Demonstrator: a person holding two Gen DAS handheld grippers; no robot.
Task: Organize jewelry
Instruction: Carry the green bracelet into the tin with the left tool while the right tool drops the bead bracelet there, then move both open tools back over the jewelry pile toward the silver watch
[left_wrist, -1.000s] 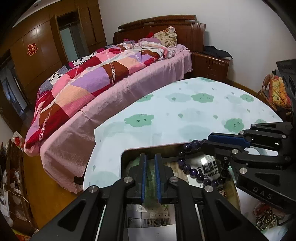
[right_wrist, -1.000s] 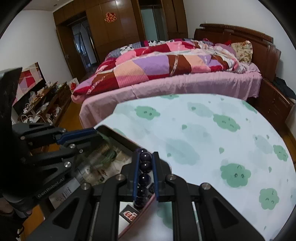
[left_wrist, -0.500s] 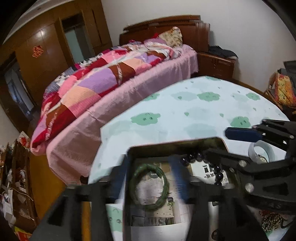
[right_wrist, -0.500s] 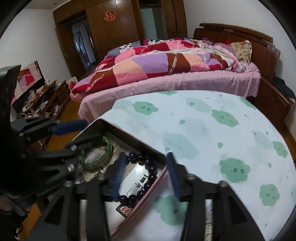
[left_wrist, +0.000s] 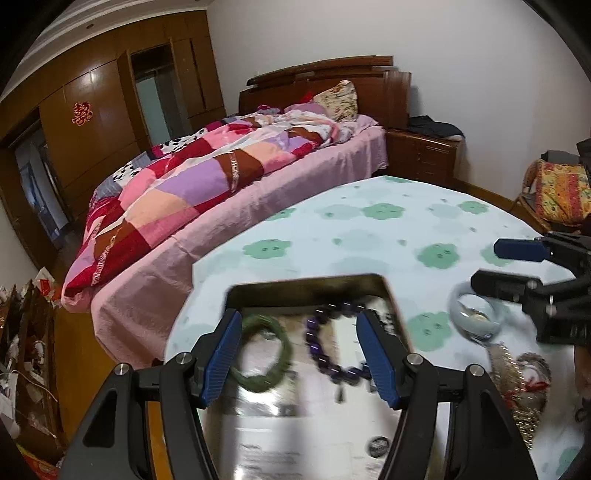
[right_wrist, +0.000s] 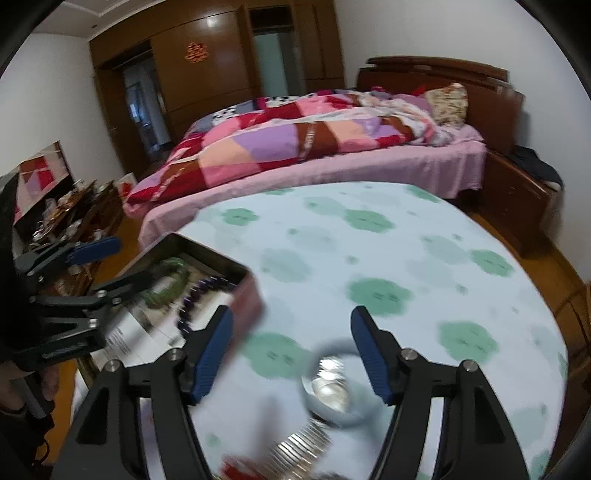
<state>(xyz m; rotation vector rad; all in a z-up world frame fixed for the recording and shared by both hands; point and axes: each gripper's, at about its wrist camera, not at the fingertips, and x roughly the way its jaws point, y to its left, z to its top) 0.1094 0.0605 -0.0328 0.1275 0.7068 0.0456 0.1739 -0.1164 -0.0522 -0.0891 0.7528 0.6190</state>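
A: Where's the jewelry sitting?

B: Two pieces lie in the metal tray (left_wrist: 384, 291) at the near left edge of the table (left_wrist: 369, 236). The green bangle (left_wrist: 264, 356) lies on the left of the tray floor, and the purple bead bracelet (left_wrist: 325, 345) lies just beside it on the right. They look apart, though the blur makes it hard to be sure.

A: And the left gripper (left_wrist: 301, 360)?

B: Spread wide and empty, its blue pads flanking both pieces from the near side. Whether it hovers above them or sits at their level, I cannot tell.

A: The right gripper (right_wrist: 295, 354)?

B: Also spread wide, holding nothing. It is over the tablecloth to the right of the tray, with a clear bangle (right_wrist: 336, 384) between its fingers in the right wrist view. No finger appears to touch it.

A: Anything else near that bangle?

B: A silver metal band (right_wrist: 303, 448), ribbed like a watch strap, lies just on its near side, and beside that is something red, too blurred to name. From the left wrist view the same clear ring sits right of the tray, near the right gripper's lower finger.

A: What's beyond the table?

B: A bed (right_wrist: 332, 147) with a patchwork quilt, on the far side.
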